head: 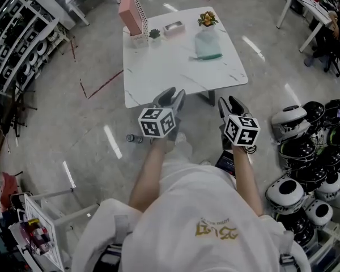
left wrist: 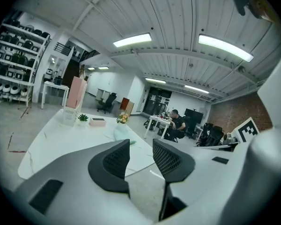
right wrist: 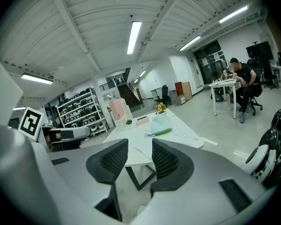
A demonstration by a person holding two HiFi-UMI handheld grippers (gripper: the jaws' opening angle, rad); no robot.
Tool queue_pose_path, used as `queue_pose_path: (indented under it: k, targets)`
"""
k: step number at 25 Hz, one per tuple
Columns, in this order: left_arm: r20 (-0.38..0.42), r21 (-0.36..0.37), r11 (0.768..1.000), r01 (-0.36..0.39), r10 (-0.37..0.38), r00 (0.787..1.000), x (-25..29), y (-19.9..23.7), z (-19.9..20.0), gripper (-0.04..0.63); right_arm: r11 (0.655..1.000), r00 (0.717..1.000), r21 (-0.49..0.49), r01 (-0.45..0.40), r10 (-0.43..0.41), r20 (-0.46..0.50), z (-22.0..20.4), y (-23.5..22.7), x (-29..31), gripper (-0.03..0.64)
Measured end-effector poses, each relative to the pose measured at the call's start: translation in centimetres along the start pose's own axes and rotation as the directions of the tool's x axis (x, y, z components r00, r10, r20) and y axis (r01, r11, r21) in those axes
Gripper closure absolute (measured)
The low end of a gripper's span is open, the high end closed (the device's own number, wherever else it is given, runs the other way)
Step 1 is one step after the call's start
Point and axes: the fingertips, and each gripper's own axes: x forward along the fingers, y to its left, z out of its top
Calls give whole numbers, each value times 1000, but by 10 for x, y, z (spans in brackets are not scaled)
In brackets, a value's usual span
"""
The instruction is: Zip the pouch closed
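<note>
A pale teal see-through pouch (head: 207, 45) with a green zipper strip along its near edge lies on the far right part of the white marble table (head: 175, 72). It shows small in the left gripper view (left wrist: 121, 133) and in the right gripper view (right wrist: 159, 124). My left gripper (head: 173, 97) (left wrist: 140, 145) hangs over the floor just short of the table's near edge, open and empty. My right gripper (head: 231, 103) (right wrist: 139, 145) is beside it, also open with nothing between its jaws. Both are well short of the pouch.
On the table's far side stand a pink file holder (head: 133, 16), a small green plant (head: 154, 34), a pink tray (head: 174, 27) and a flower pot (head: 207, 19). Black-and-white helmets (head: 309, 152) pile up at right, shelving (head: 17, 38) at left. A person sits at a distant desk (right wrist: 241, 78).
</note>
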Motion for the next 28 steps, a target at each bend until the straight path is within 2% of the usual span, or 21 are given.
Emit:
queue_pose_path:
  k: [5, 14, 20, 28]
  targets:
    - [-39, 6, 1000, 3, -3, 999, 25, 34, -1, 428, 1000, 999, -1, 8, -8, -35, -7, 1, 40, 462]
    - [-133, -5, 997, 73, -73, 988, 118, 108, 17, 436, 993, 988, -5, 119, -119, -99, 8, -16, 137, 462]
    - [-226, 21, 988, 152, -144, 963, 175, 145, 16, 439, 983, 972, -17, 183, -183, -145, 10, -18, 197, 460]
    - [-303, 6, 973, 233, -220, 927, 225, 171, 4, 445, 974, 956, -27, 225, -226, -188, 17, -29, 248, 456]
